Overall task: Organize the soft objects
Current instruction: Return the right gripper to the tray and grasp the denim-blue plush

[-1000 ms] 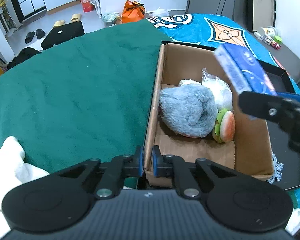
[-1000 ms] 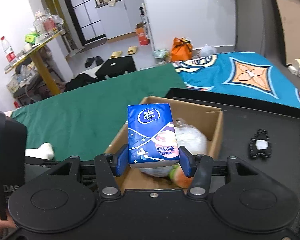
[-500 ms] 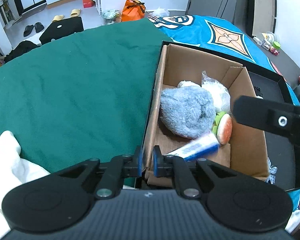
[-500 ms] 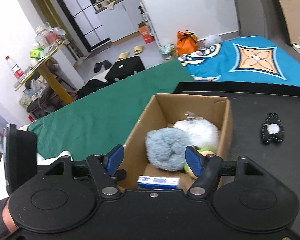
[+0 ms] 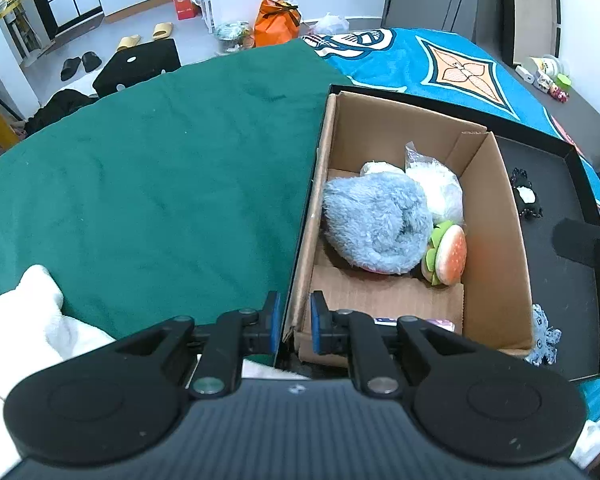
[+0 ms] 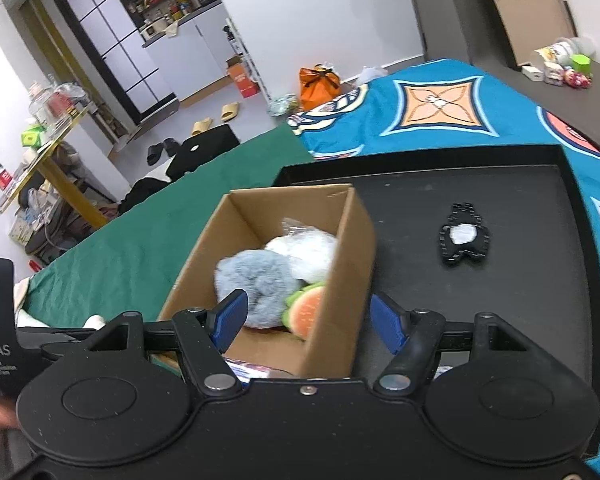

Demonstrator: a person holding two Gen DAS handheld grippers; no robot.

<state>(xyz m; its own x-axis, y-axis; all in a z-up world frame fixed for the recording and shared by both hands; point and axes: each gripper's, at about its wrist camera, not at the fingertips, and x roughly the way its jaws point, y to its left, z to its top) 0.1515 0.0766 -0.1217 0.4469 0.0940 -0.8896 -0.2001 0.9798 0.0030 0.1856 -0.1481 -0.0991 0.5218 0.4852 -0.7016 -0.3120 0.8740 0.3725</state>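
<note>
I'm pinching the near-left wall of the cardboard box (image 5: 496,240) with the left gripper (image 5: 294,320), its pads pressed onto the cardboard, probably to keep the box from sliding on the black tray (image 6: 512,184) while I'm loading it. The right gripper (image 6: 306,320) is hovering over the box's near end, fingers spread and gripping nothing. The tissue pack (image 5: 412,322) is lying flat on the box floor against the near wall, mostly hidden behind my fingers, long axis apparently running across the box, beside the grey plush (image 5: 374,224) and burger toy (image 5: 448,254).
</note>
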